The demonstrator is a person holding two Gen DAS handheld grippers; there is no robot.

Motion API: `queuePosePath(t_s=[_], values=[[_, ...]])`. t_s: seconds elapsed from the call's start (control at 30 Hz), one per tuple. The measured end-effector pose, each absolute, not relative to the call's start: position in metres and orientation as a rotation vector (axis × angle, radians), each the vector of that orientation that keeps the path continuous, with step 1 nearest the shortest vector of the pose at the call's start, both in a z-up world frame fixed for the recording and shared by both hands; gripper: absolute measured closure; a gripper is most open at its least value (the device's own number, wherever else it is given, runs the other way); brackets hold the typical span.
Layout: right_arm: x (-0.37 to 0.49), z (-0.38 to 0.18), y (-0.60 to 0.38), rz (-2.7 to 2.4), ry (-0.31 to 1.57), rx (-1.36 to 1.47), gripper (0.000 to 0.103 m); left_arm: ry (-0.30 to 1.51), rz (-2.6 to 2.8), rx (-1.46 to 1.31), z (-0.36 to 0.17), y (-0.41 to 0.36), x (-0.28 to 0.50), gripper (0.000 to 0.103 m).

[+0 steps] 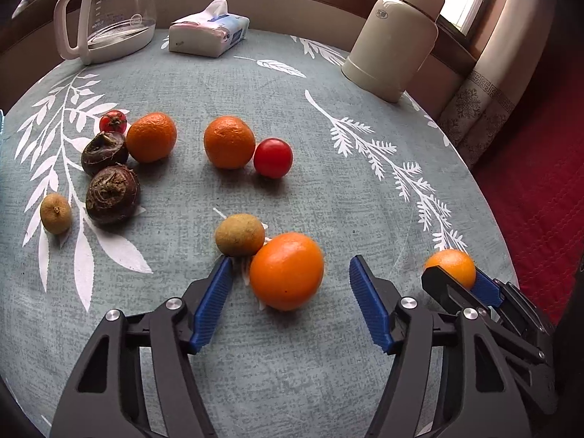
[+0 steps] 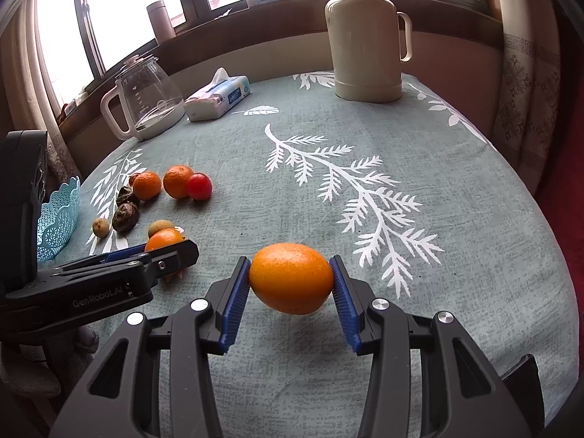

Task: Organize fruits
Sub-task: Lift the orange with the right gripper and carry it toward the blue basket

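While the right hand-held gripper (image 2: 291, 278) pinches an orange (image 2: 291, 277), the left hand-held gripper (image 1: 290, 273) stands spread.

Its blue pads (image 1: 212, 304) flank another orange (image 1: 286, 271) lying on the bench (image 1: 328, 189), which touches a small brown fruit (image 1: 239, 234). Further fruits sit farther left on the cloth, near a blue basket (image 2: 58, 219) at the bench's left edge.

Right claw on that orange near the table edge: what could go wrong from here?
1. The right claw pinches the orange only at its two ends, so the round fruit may twist or slip out and roll.
2. The open left claw brackets another orange that touches a small brown fruit; closing could knock that one away.
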State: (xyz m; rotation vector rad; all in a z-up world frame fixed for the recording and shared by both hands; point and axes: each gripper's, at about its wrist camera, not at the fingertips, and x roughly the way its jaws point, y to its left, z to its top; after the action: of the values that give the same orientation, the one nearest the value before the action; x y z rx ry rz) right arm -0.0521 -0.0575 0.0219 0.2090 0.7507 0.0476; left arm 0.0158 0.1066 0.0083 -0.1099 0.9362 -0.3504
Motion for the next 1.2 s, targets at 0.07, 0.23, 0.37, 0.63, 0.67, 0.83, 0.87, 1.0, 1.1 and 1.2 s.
queuePosePath(t_s=[0.07,0.23,0.37,0.63,0.67,0.83,0.87,1.0,1.1,1.2], values=[[-0.052,0.022,-0.057,0.048,0.751,0.209,0.058,0.935,-0.35,-0.112,0.008,0.106,0.017,0.049],[-0.052,0.021,-0.057,0.048,0.754,0.212,0.058,0.929,-0.345,-0.111,0.008,0.11,0.015,0.061],[-0.052,0.021,-0.056,0.048,0.751,0.211,0.058,0.932,-0.353,-0.132,0.008,0.114,0.011,0.062],[-0.053,0.023,-0.057,0.049,0.742,0.215,0.058,0.934,-0.345,-0.146,0.011,0.122,-0.002,0.063],[-0.053,0.023,-0.057,0.049,0.741,0.215,0.058,0.933,-0.341,-0.144,0.011,0.123,-0.004,0.063],[-0.054,0.025,-0.057,0.049,0.732,0.216,0.058,0.918,-0.331,-0.141,0.015,0.129,-0.012,0.063],[-0.055,0.026,-0.057,0.049,0.73,0.217,0.058,0.914,-0.327,-0.14,0.017,0.131,-0.013,0.063],[-0.056,0.028,-0.057,0.054,0.724,0.218,0.058,0.888,-0.305,-0.131,0.023,0.139,-0.019,0.063],[-0.057,0.03,-0.056,0.059,0.717,0.216,0.058,0.867,-0.286,-0.133,0.029,0.146,-0.021,0.063],[-0.058,0.033,-0.055,0.063,0.711,0.216,0.058,0.85,-0.271,-0.137,0.033,0.152,-0.023,0.063]])
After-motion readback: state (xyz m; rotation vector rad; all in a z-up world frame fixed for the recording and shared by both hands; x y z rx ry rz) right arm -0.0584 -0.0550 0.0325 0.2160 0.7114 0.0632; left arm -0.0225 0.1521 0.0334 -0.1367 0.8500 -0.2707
